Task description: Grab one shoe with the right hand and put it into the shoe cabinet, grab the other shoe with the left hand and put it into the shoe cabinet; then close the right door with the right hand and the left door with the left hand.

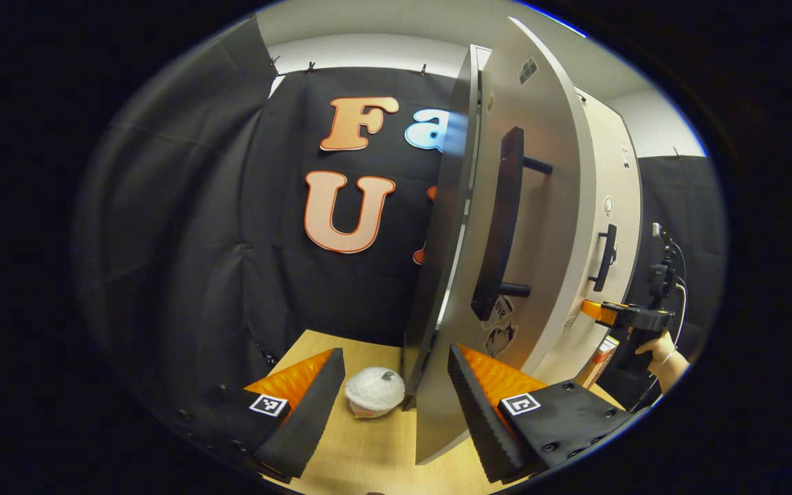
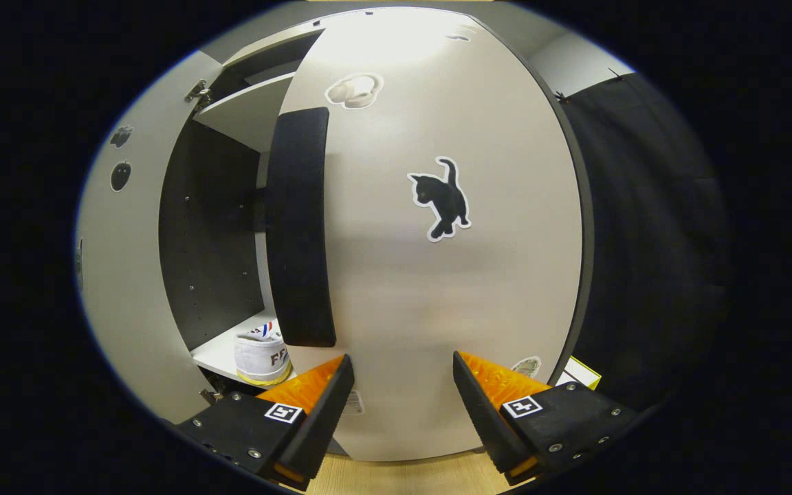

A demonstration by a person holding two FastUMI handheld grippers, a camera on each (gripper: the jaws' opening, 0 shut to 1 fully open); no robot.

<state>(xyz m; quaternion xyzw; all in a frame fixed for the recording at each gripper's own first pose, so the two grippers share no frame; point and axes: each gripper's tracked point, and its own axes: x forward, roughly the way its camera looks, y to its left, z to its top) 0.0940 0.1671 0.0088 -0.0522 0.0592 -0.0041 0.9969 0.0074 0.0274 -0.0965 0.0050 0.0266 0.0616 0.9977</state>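
Observation:
The white shoe cabinet's left door [image 1: 540, 206] stands partly open and edge-on just ahead of my left gripper [image 1: 396, 385], which is open with the door's lower edge between its fingers. Its black handle [image 1: 499, 227] is above. Farther right, a hand [image 1: 657, 347] holds the other gripper [image 1: 592, 309] against the right door [image 1: 616, 206]. In the right gripper view, my right gripper [image 2: 399, 375] is open, tips close to the right door [image 2: 437, 289], beside its black handle [image 2: 298, 227]. Through the gap, a white shoe [image 2: 262, 357] sits on a lower shelf [image 2: 214, 354].
A small white round object [image 1: 374, 390] lies on the wooden table [image 1: 368, 454] by the left door's foot. A yellow-edged box [image 2: 578, 371] stands at the cabinet's right side. The left door [image 2: 114, 275] flanks the gap; black cloth hangs behind.

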